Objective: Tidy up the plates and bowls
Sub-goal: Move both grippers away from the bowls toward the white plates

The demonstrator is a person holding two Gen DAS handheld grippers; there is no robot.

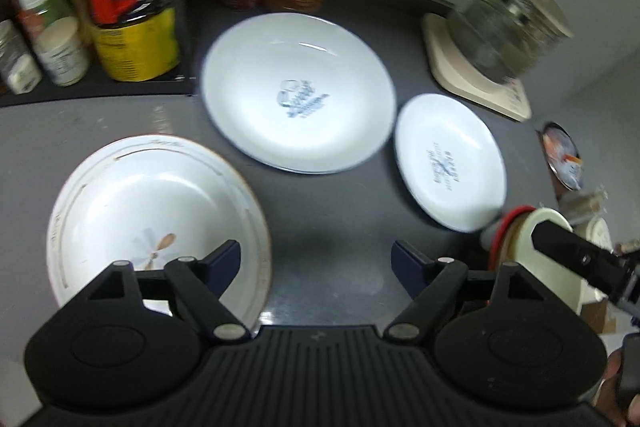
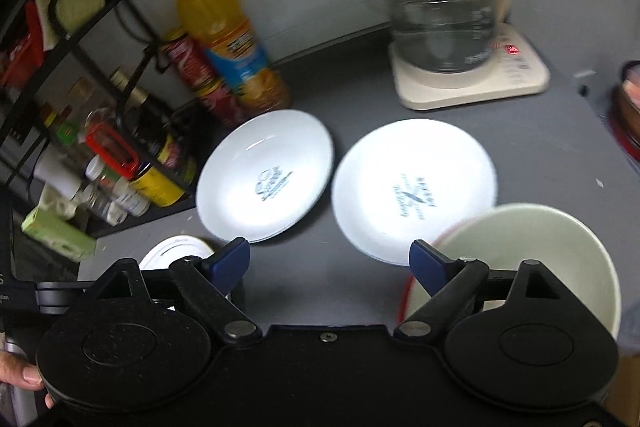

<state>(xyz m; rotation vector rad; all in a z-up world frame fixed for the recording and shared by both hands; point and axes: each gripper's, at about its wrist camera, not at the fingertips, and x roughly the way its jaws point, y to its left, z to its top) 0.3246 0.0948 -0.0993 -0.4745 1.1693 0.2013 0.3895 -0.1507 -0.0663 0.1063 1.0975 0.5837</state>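
Dim indoor light; glare whitens the round white plates (image 2: 266, 179); motion blur throughout, with fisheye bending at edges.

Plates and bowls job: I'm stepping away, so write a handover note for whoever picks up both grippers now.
Left hand-held gripper: open, empty, over the grey counter, beside the gold-rimmed bowl.
Right hand-held gripper: open, empty, next to the cream bowl with red rim.
Large white plate and smaller white plate lie side by side mid-counter, in front of the kettle.
Done: nothing stacked, as far as the views show.
Left: likely gather plates together, bowls together.
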